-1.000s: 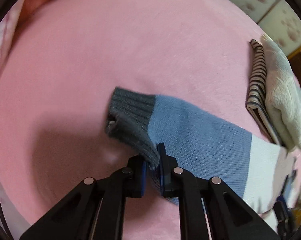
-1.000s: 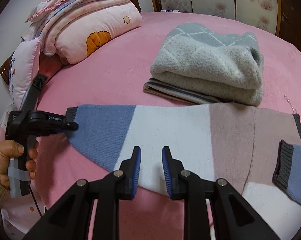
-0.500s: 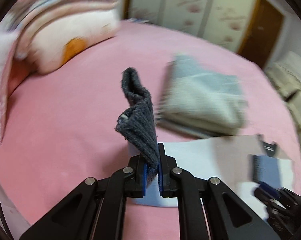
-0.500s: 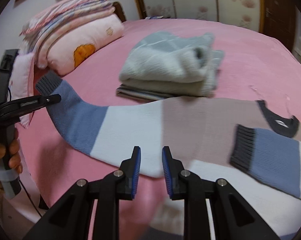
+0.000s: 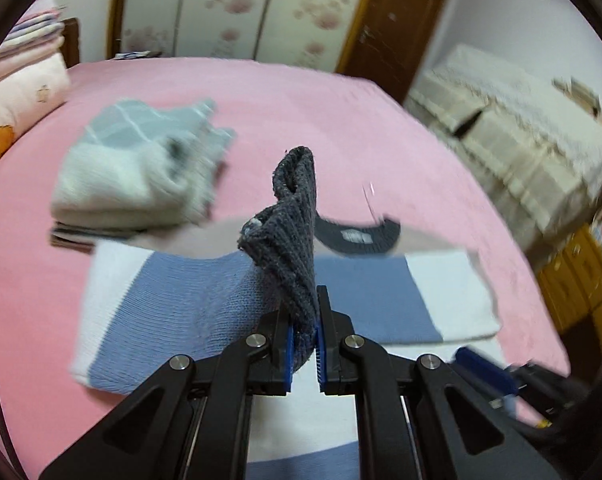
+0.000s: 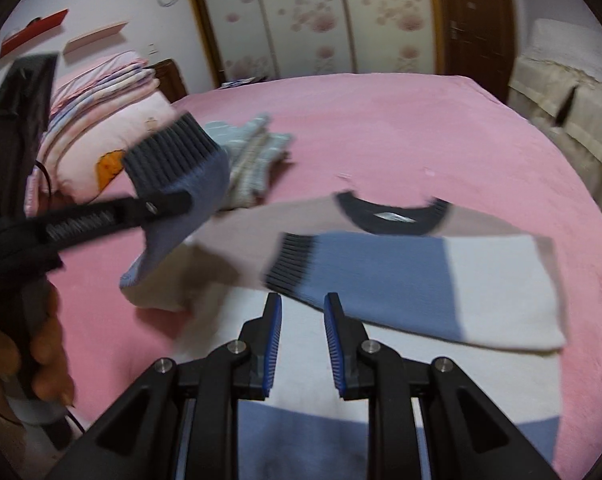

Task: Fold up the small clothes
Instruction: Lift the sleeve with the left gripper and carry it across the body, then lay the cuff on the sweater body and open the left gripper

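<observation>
1. Sweater (image 6: 381,364) lies flat on the near part of the pink bed (image 6: 381,128), right sleeve (image 6: 401,280) already folded across its chest
2. Left tongs (image 5: 304,344) pinch the dark cuff (image 5: 297,240) of the left sleeve, which a second ago lay stretched out leftward and now hangs lifted over the body
3. Right tongs (image 6: 303,344) stay slightly spread, holding nothing
4. Second sleeve fold looks nearly done; only laying it down remains

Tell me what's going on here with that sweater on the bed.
A person is folding a colour-block knit sweater on the pink bed. The left gripper is shut on the dark grey ribbed cuff of one sleeve, lifted above the body. The other sleeve already lies across the chest. The right gripper hangs over the sweater, holding nothing.
</observation>
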The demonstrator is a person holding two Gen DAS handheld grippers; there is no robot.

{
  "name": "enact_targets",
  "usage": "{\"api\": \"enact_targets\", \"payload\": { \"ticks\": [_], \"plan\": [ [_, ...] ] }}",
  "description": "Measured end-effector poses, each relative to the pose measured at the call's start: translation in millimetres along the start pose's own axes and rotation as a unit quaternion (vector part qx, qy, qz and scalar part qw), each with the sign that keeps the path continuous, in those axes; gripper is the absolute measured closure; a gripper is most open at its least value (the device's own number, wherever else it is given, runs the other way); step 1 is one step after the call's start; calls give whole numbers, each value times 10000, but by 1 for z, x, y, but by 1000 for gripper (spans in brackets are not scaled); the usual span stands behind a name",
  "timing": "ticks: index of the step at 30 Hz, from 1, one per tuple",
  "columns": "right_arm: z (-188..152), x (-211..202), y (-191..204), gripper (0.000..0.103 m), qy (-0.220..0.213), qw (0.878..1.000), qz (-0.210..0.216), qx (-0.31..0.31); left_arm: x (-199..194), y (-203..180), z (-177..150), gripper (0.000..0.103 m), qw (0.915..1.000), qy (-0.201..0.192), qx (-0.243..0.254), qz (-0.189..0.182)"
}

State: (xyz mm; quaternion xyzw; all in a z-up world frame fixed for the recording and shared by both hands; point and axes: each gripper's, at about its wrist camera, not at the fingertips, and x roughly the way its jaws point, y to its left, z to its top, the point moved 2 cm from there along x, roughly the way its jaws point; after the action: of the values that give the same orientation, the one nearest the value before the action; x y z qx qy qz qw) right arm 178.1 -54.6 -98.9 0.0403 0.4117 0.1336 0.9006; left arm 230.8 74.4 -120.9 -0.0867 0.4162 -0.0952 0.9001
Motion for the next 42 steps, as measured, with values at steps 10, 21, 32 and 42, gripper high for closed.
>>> {"api": "enact_targets", "payload": {
  "ticks": [10,21,32,42],
  "plan": [
    [-28,20,-67,81,251,9976,6,652,76,-24,-53,96,9980,574,-121,243],
    [-37,33,-70,81,344,9959,170,823,81,-28,-56,96,9969,667,50,423],
    [-35,35,-69,81,377,9956,167,836,82,-30,-60,80,9959,858,78,280],
    [-27,31,-62,81,404,9956,230,808,38,-15,-76,48,9981,608,47,-56]
  ]
}}
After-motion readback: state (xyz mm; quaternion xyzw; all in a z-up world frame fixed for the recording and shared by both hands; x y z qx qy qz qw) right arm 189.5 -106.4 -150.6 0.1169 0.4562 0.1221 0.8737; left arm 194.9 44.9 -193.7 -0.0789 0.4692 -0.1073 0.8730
